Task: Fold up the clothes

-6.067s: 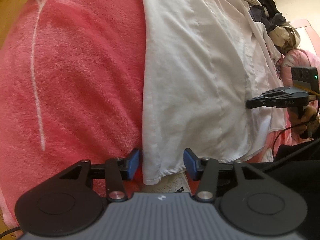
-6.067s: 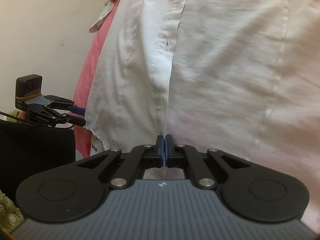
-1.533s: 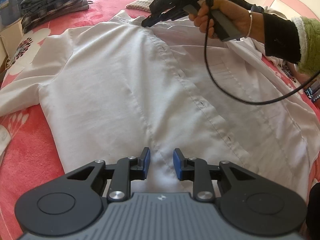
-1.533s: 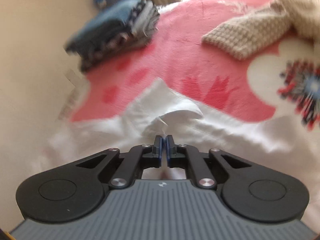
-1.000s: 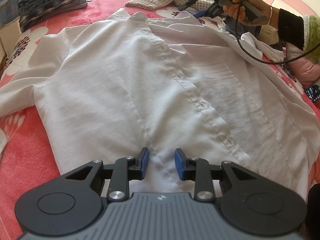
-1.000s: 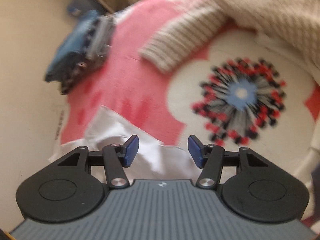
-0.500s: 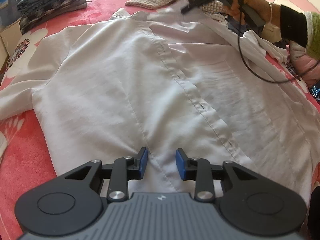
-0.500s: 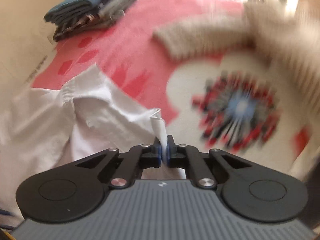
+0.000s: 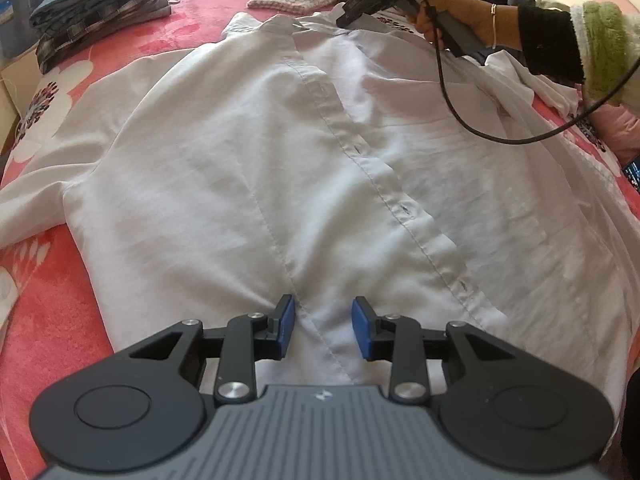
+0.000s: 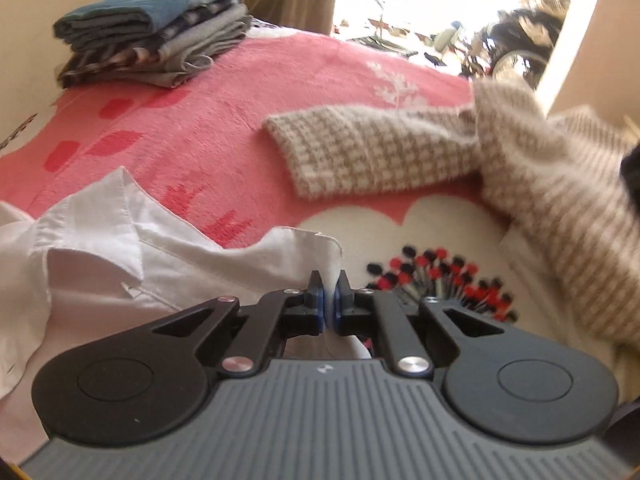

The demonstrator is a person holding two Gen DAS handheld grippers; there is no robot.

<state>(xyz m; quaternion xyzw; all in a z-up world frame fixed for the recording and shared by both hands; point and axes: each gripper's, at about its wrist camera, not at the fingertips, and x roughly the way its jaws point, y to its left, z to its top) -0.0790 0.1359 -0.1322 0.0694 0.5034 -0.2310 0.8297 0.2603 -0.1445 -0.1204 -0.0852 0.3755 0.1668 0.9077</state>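
Only right claw [image 10: 330,298] view shows pinched shirt collar [image 10: 320,252].

- White button-up shirt [image 9: 248,168]: spread flat, front side up, on the pink bed blanket [image 9: 52,320]; placket closed, left sleeve extended sideways.
- Collar [image 10: 132,236]: one collar point raised, pinched in the right gripper [image 10: 330,300].

No words, labels, brands or numbers can be read anywhere here; the only mark is a tiny unreadable emblem on each gripper body.
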